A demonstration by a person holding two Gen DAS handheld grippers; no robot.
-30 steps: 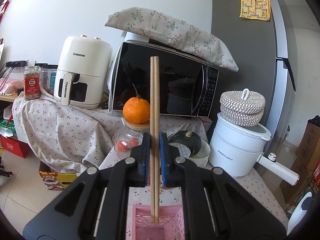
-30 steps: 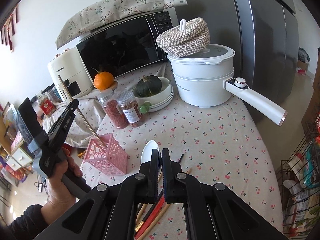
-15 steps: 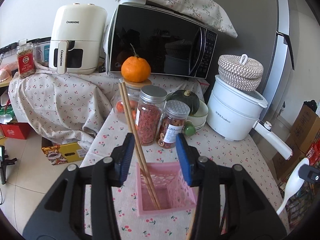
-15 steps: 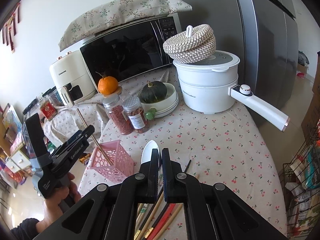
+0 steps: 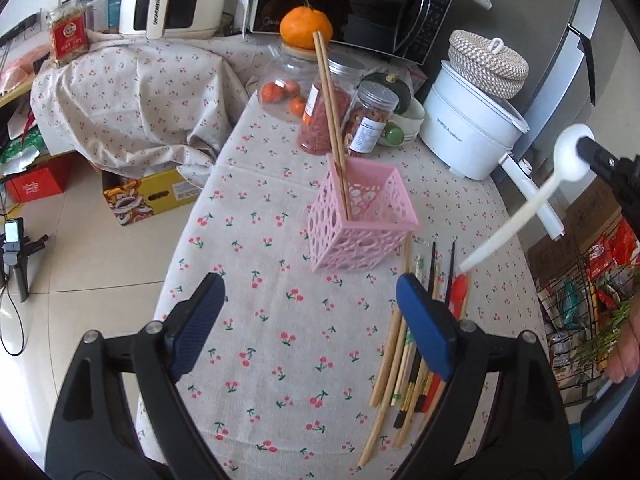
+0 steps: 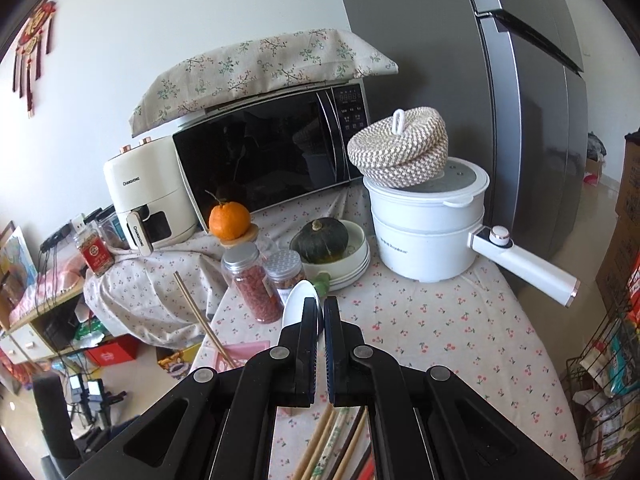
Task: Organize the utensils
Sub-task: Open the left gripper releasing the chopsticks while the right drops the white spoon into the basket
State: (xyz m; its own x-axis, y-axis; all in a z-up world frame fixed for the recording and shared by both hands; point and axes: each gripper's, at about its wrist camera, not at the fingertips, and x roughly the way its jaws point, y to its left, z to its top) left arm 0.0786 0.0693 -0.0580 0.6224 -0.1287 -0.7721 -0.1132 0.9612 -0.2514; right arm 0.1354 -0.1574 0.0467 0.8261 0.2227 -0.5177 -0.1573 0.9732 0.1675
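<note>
Two hand-held grippers work above a cherry-print tabletop [image 5: 280, 320] strewn with utensils.

At frame centre, a pair of wooden chopsticks [image 5: 330, 120] leans in the pink perforated plastic basket [image 5: 360, 220]. The left gripper [image 5: 308, 320], its jaws just having opened, hangs spread wide and empty. At right, the right gripper [image 6: 322, 312] is clamped on a white plastic spoon [image 5: 528, 204], lifted above loose chopsticks [image 5: 404, 344] lying lower right.

Left wrist looks steeply down; right shallower; both share the microwave [image 5: 352, 4].
</note>
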